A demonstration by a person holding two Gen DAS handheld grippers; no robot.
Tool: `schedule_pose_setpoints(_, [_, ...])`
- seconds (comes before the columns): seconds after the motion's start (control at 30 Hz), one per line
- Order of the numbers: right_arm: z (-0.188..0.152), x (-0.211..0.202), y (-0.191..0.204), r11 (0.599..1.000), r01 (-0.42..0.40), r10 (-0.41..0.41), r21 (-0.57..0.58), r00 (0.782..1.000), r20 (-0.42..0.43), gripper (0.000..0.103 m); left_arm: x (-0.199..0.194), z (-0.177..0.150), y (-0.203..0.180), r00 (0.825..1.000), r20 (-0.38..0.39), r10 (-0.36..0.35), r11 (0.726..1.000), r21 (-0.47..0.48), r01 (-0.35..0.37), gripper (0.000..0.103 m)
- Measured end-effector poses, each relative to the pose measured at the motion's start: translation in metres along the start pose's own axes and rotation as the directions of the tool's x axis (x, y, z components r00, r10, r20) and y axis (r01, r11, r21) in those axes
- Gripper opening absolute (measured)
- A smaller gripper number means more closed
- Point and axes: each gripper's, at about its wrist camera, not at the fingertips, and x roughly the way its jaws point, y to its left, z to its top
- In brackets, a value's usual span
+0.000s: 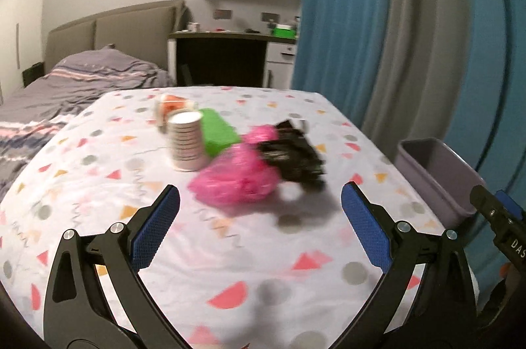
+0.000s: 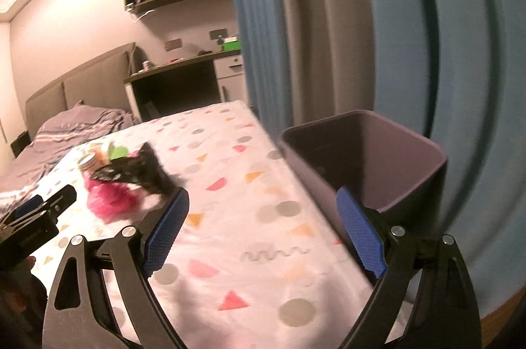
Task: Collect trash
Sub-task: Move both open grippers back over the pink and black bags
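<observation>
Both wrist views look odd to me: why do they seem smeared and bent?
Left wrist view: the pink bag and black wrapper are motion-smeared. Right wrist view: the curtain streaks and the bin blurs; fisheye bends the edges, with a warmer tint.

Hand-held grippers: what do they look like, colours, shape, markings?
Both alike: the left hand-held gripper and right hand-held gripper have black curved arms with cut-outs, silver round bolts at the joints, and blue textured pads on the fingers. White "DAS" lettering shows on one body. No cables or sleeves visible.
</observation>
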Motion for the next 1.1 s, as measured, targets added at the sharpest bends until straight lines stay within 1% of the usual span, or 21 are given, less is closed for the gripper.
schedule_pose_setpoints(0.17, [-0.004, -0.002, 0.023, 0.999, -0.026, 0.026, -0.028, 1.000, -0.001, 0.088, -0.007, 0.000, 0.031, 0.999, 0.007, 0.044, 0.998, -0.043, -0.043, 0.097])
schedule_pose_setpoints(0.47, [-0.005, 0.013, 0.061, 0.995, -0.063, 0.062, -0.079, 0.998, -0.017, 0.088, -0.012, -0.003, 0.068, 0.995, 0.017, 0.102, 0.991, -0.086, -0.100, 0.097])
schedule_pose_setpoints(0.8, [0.000, 0.037, 0.084, 0.991, -0.088, 0.085, -0.099, 0.996, -0.029, 0.088, -0.003, -0.006, 0.089, 0.989, 0.005, 0.145, 0.984, -0.104, -0.144, 0.097])
schedule_pose_setpoints(1.1, [0.006, 0.058, 0.095, 0.989, -0.102, 0.098, -0.108, 0.994, -0.040, 0.088, 0.007, -0.009, 0.092, 0.989, -0.012, 0.148, 0.984, -0.099, -0.148, 0.097])
